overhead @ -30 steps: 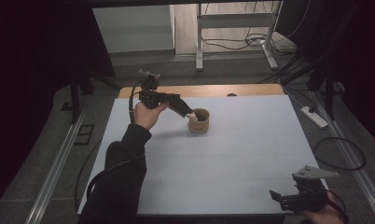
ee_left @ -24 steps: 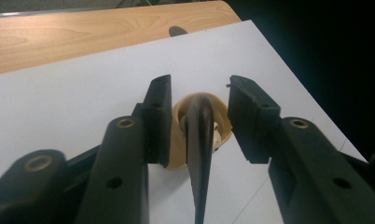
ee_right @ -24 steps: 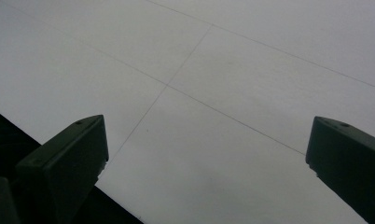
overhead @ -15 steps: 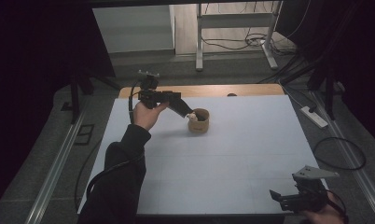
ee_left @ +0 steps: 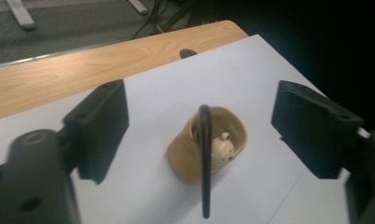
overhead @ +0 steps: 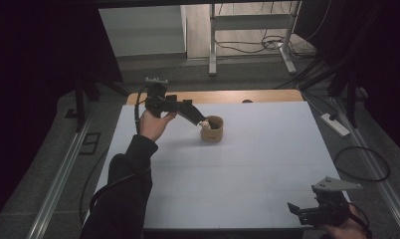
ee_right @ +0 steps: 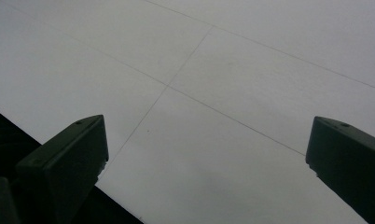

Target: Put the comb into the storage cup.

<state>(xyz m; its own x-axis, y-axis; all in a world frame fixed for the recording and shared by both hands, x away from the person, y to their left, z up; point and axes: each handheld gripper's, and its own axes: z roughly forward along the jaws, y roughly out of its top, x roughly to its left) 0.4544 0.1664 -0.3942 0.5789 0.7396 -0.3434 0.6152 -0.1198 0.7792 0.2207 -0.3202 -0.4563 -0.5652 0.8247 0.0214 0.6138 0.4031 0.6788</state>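
Let go at the cup, jaws spread wide, nothing gripped.

Left gripper (overhead: 200,121) hovered just above the tan cup (overhead: 212,129) at the far middle of the white table (overhead: 267,164), jaws freshly opened and parted well clear on both sides. Inside the cup (ee_left: 209,144), a small pale figurine (ee_left: 221,148) and a thin dark rod (ee_left: 204,158) leaning out over the rim toward the camera. Right gripper (overhead: 312,213) parked at the near right corner, well apart from it all, jaws likewise wide over bare table (ee_right: 251,93). Risk from here, by judgement: a careless pull-back snagging that rod or clipping the rim, tipping the light cup and spilling the figurine.
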